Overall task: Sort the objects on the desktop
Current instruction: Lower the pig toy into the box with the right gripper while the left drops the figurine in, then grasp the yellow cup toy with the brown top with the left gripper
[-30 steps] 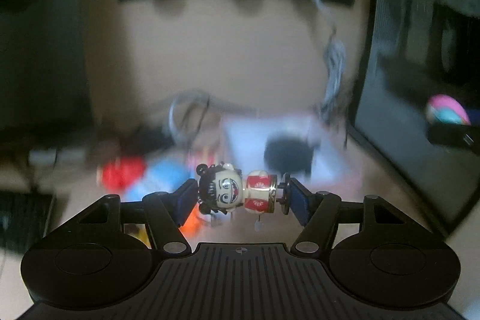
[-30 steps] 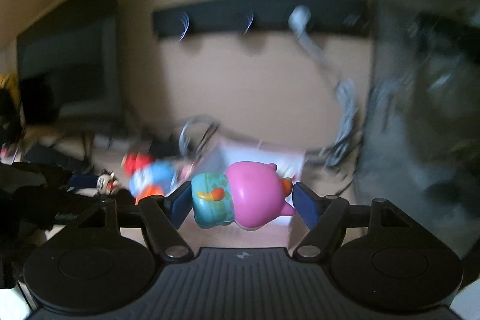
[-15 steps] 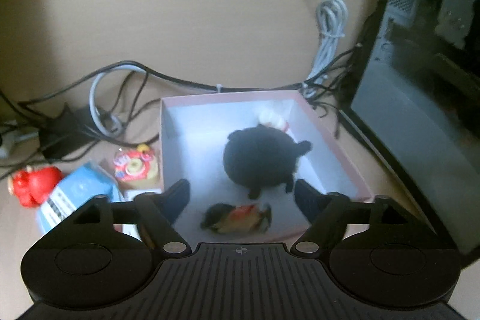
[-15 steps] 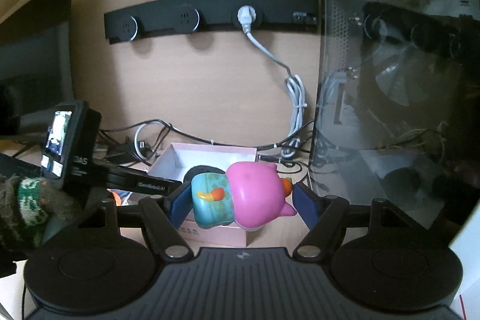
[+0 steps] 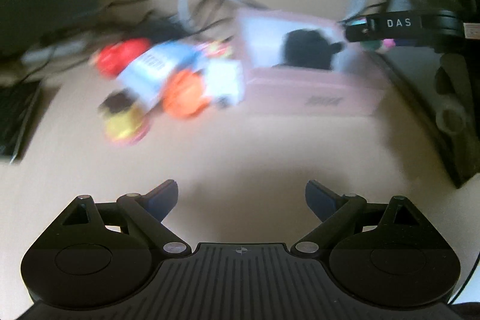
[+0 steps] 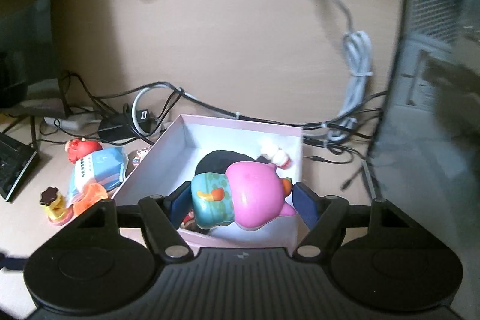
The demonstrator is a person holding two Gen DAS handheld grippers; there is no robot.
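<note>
My right gripper is shut on a pink and teal toy figure and holds it over the near end of the pink box. A black round toy and a small white and red figure lie in the box. My left gripper is open and empty above the bare desk, in front of the pink box. The left wrist view is blurred.
Left of the box lie a blue packet, a red toy, an orange thing and a small yellow figure with a brown cap. Cables run behind. A dark PC case stands right. A keyboard corner is at the left.
My left gripper let the small figure go into the box, opened, and pulled back over the desk. My right gripper carried the pink toy over the box.
</note>
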